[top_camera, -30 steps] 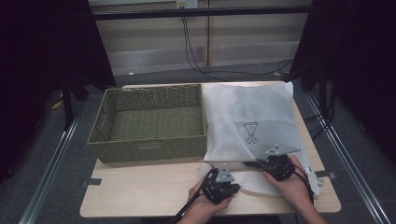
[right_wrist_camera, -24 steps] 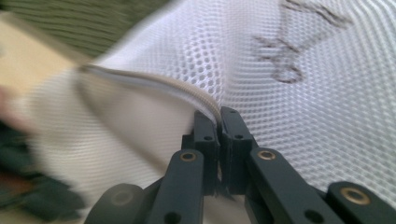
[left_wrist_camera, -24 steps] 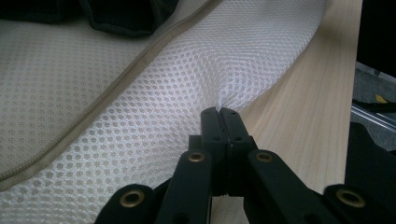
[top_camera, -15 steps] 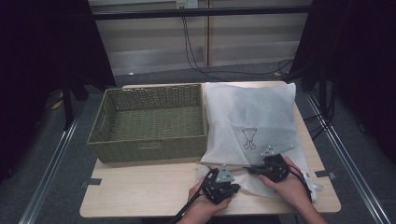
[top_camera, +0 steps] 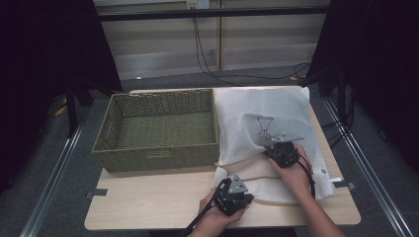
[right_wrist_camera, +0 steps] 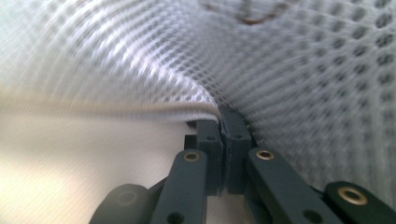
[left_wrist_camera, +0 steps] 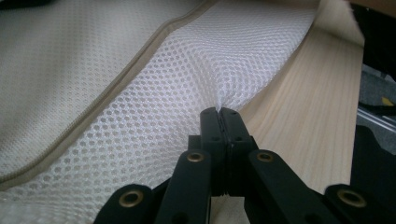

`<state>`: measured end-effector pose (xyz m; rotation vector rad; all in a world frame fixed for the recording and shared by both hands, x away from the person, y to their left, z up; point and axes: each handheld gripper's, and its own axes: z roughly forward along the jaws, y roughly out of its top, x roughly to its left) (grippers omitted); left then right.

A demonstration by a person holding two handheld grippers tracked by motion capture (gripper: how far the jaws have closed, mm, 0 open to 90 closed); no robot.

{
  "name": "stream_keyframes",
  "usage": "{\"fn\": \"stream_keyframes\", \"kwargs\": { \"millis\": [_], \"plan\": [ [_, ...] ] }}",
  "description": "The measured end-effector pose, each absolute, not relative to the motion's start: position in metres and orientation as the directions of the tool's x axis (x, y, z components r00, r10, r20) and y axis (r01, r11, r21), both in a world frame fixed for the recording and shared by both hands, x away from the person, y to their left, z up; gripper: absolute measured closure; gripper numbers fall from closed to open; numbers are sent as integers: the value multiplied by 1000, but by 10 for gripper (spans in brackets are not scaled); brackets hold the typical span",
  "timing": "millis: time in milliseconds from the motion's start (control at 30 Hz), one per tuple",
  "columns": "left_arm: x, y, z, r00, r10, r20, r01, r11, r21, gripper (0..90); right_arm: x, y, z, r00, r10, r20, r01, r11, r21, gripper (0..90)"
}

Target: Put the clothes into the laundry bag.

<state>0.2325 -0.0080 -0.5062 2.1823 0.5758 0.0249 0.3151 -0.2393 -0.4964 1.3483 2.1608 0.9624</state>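
Observation:
A white mesh laundry bag with a beige zipper band lies on the right half of the wooden table, its top layer folded back. At the bag's near left corner my left gripper is shut on the mesh, its jaws pinching a small pucker of fabric. My right gripper is farther back and to the right, shut on the lifted edge of the bag; the mesh drapes over its jaws, blurred.
An empty green wicker basket stands on the left half of the table, touching the bag's left side. Bare wood lies in front of the basket. Dark curtains and metal floor rails flank the table; cables hang behind.
My right gripper has carried the bag's pinched edge away from the near right corner, toward the back and left, folding the top layer over. The left gripper has stayed put.

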Motion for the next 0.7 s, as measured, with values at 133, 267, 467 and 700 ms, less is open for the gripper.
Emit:
{"fn": "stream_keyframes", "kwargs": {
  "millis": [133,267,467,700],
  "plan": [
    [233,-8,-506,894,416,-167,388,-532,752,890,268,-247,-498,-486,873,46,603,297,740,880],
    [234,0,-504,883,427,-194,404,-483,777,769,251,-263,-499,-478,877,54,586,272,763,665],
    [242,55,-475,836,526,-155,363,-319,876,560,217,-311,-475,-422,898,127,521,125,845,518],
    [279,90,-489,709,652,-270,533,-245,810,403,207,-373,-487,-155,979,133,557,-24,830,359]
  ]
}}
